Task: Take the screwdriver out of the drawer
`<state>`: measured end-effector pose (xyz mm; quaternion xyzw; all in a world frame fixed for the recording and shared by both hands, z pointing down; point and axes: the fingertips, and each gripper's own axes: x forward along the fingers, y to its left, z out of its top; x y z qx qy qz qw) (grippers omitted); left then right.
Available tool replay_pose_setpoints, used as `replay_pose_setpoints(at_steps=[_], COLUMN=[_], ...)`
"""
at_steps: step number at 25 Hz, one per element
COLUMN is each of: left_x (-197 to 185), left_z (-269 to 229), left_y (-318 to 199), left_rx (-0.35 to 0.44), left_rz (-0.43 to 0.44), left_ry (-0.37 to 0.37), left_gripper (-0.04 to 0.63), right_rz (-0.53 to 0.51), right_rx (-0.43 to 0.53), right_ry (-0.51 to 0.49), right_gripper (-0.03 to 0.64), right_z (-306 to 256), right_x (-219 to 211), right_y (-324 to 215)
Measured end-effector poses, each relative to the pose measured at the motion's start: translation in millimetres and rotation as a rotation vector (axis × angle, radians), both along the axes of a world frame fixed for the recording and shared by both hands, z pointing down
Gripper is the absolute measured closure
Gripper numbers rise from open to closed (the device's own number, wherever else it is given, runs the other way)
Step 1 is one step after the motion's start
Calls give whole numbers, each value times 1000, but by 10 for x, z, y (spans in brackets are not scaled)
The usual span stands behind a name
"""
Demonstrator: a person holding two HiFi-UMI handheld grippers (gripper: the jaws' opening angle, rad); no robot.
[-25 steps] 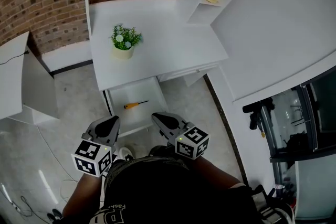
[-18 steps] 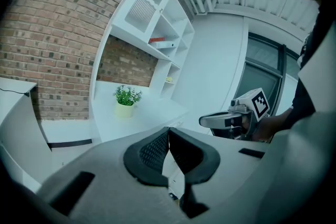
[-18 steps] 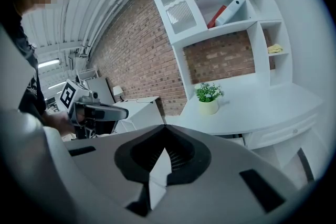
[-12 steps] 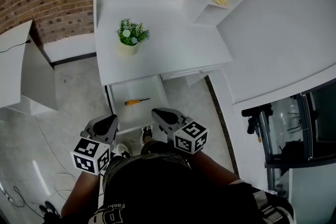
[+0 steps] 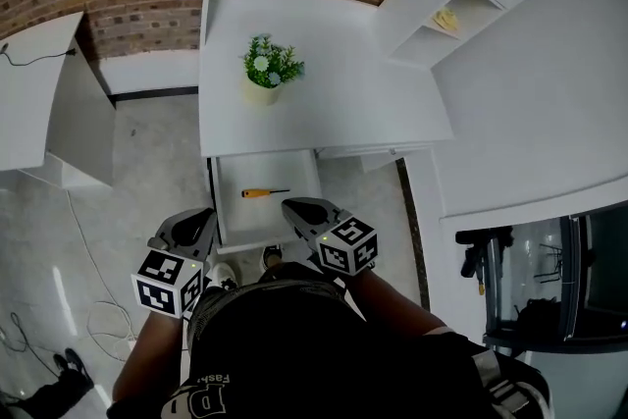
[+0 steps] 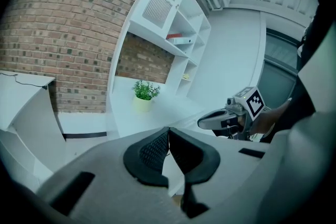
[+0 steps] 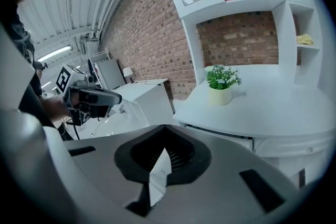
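Observation:
The screwdriver (image 5: 263, 192), orange-handled with a dark shaft, lies across the floor of the open white drawer (image 5: 288, 170) under the desk (image 5: 334, 103). Both grippers hover just in front of the drawer's near edge, above the floor. My left gripper (image 5: 203, 218) is to the left of the drawer front, jaws shut on nothing. My right gripper (image 5: 292, 207) is at the drawer's near right corner, also shut and empty. In the left gripper view the left gripper's (image 6: 169, 131) pads meet, and the right gripper (image 6: 218, 119) shows beyond. In the right gripper view the right gripper's (image 7: 165, 129) pads are closed.
A potted plant (image 5: 267, 69) stands on the desk. White shelving (image 5: 461, 10) rises at the desk's right. A low white cabinet (image 5: 44, 113) stands to the left, with cables (image 5: 93, 294) on the floor. A black stand (image 5: 481, 255) is at the right.
The head view has swung, so desk and drawer now sit further right in the picture. Both grippers stay shut near the drawer front. The screwdriver has not moved in the drawer.

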<state>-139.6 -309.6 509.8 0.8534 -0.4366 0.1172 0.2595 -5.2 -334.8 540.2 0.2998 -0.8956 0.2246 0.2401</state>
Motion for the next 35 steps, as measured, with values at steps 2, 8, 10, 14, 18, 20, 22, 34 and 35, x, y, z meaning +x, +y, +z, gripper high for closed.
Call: replay_pose_setpoints(at_steps=[2, 8, 10, 14, 18, 20, 22, 34, 35], left_x=[-2, 0, -6, -42, -52, -52, -66, -98, -91], left_z=[52, 238, 316, 478, 596, 644, 691, 905, 935], left_y=[-36, -112, -124, -126, -110, -97, -80, -56, -47], left_rx=[-13, -71, -98, -153, -195, -214, -232, -300, -308], left_rz=[-12, -37, -51, -104, -134, -145, -158, -238, -243], left_ry=[-11, -37, -44, -39, -36, -37, -40, -53, -53], left_gripper=[575, 575, 575, 577, 575, 575, 577, 577, 575], right_rz=[-31, -157, -207, -279, -357, -420, -486, -633, -646], right_rx=[-3, -14, -28, -70, -82, -77, -73, -91, -89], right_ry=[46, 241, 305, 408, 504, 562, 619, 727, 734], right_gripper=[615, 615, 615, 615, 615, 615, 615, 591, 574], right_z=[156, 891, 1185, 1710, 2081, 2268, 2458, 3179, 3221], right_x=[35, 132, 164, 265, 342, 373, 398, 368, 363], right_y=[-91, -360, -399, -416, -460, -477, -477, -611, -619])
